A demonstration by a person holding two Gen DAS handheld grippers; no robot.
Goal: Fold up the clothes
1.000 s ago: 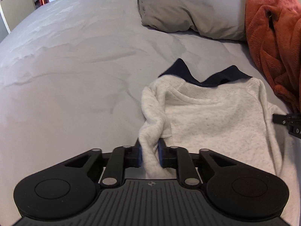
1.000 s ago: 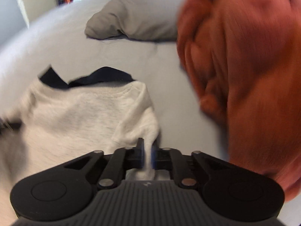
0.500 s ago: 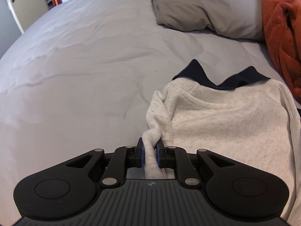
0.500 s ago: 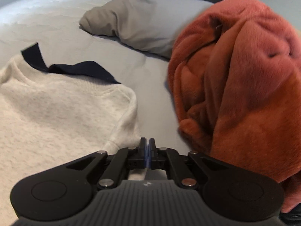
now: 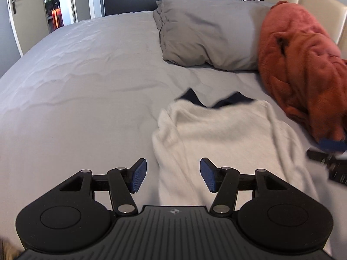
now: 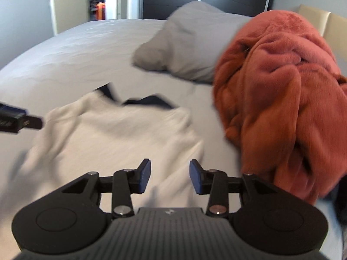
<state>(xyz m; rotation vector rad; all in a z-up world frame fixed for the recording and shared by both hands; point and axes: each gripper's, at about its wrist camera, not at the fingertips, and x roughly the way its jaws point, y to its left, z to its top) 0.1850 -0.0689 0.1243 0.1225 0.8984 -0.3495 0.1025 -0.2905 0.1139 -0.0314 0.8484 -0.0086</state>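
We saw the cream sweatshirt [image 5: 227, 138] lying folded on the grey bed sheet, its navy hem [image 5: 216, 101] peeking out at the far edge, sleeves tucked inward, just beside a rust fleece.

**Soft daylight, motion blur across both wrist views**

Even, diffuse light fills the bedroom, brightest at the doorway [image 5: 54, 10] far left. The bed [image 5: 86, 82] shows gentle wrinkle shadows and no glare. The white sweatshirt [image 6: 112, 138] smears with motion blur, worse in the right view. Fisheye curvature bends the edges, and the corners go dark.
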